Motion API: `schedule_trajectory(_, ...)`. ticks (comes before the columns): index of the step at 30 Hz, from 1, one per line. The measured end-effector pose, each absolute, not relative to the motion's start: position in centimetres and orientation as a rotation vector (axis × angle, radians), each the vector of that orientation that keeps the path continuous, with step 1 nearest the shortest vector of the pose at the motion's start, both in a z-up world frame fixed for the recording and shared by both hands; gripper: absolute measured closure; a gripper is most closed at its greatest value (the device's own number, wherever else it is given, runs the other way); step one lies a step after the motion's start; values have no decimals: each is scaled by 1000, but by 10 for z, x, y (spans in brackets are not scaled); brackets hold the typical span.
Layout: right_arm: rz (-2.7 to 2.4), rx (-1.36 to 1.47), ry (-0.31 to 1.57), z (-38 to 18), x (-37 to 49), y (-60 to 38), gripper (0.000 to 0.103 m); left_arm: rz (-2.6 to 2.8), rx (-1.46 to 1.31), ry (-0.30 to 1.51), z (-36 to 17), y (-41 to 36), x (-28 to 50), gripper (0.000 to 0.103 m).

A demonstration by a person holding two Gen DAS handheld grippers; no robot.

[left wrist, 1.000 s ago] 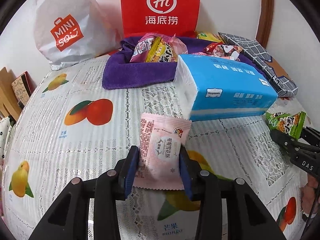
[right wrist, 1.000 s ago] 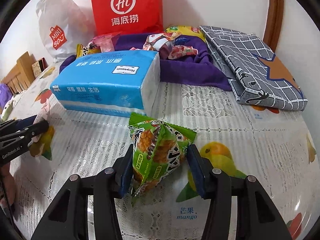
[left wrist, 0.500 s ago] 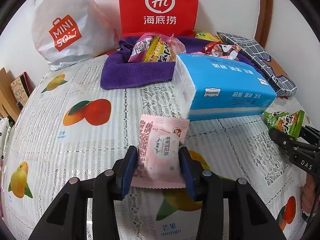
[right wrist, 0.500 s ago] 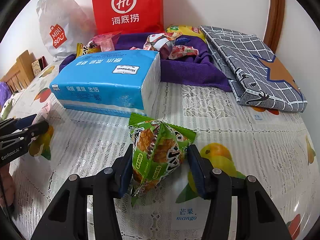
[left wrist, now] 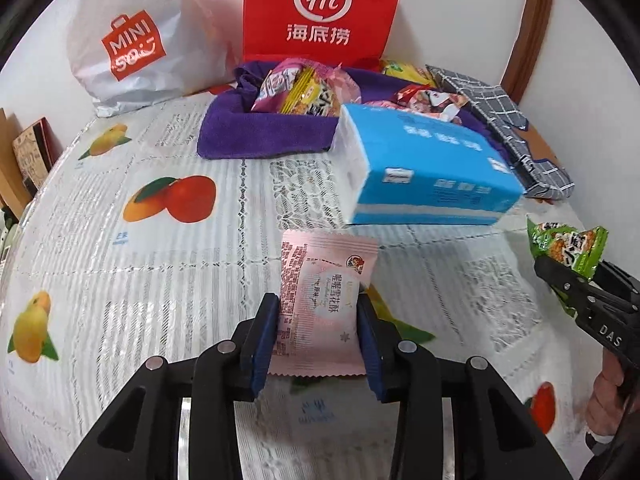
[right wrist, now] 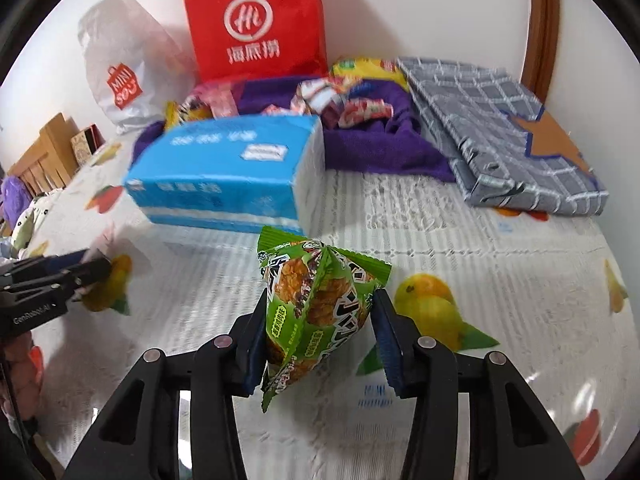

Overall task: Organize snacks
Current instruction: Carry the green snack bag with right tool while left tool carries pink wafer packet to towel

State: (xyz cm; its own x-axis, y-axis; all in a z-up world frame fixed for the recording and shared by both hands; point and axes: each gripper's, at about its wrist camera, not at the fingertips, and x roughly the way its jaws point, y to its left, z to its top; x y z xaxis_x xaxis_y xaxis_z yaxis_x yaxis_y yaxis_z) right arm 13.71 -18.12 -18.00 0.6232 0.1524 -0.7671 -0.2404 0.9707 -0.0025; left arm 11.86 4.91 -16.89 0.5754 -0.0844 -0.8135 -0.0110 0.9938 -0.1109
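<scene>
White lace cloth printed with oranges and mangoes (left wrist: 168, 204) covers the table, which backs onto a pale wall. Against that wall stand a red paper bag (left wrist: 320, 12) and, to its left, a white plastic shopping bag (left wrist: 132, 48). In front of the red bag lies a purple towel (left wrist: 260, 136) heaped with assorted snack packets (left wrist: 304, 88). A blue tissue pack (left wrist: 424, 172) lies on the cloth, touching the towel's near edge. A folded grey checked cloth (right wrist: 504, 136) lies to the right of the towel.

Left gripper (left wrist: 318, 340): its jaws have just been closing and both blue pads press the sides of a pink snack packet (left wrist: 324, 292), which is held upright, its top edge just short of the tissue pack in this view.

Right gripper (right wrist: 320, 340): its jaws have likewise just been closing on a green snack packet (right wrist: 316, 304). The left pad bears on the packet; the right pad meets its bulging side. The packet stands tilted, with a crimped corner hanging below the pads.

Part of a hand (left wrist: 608, 400) shows behind the right gripper in the left wrist view. Whether either packet rests on the cloth cannot be determined.
</scene>
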Motion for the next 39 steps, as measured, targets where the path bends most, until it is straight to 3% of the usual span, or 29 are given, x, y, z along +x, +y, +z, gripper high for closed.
schedule_trajectory(22,201,-111,710,-72,55,-169,56,-146,-161,839,-71,20,52,67)
schedule_trajectory(39,191,-77,675,-37,53,-172,56,-172,-143,797,-27,9,58,67)
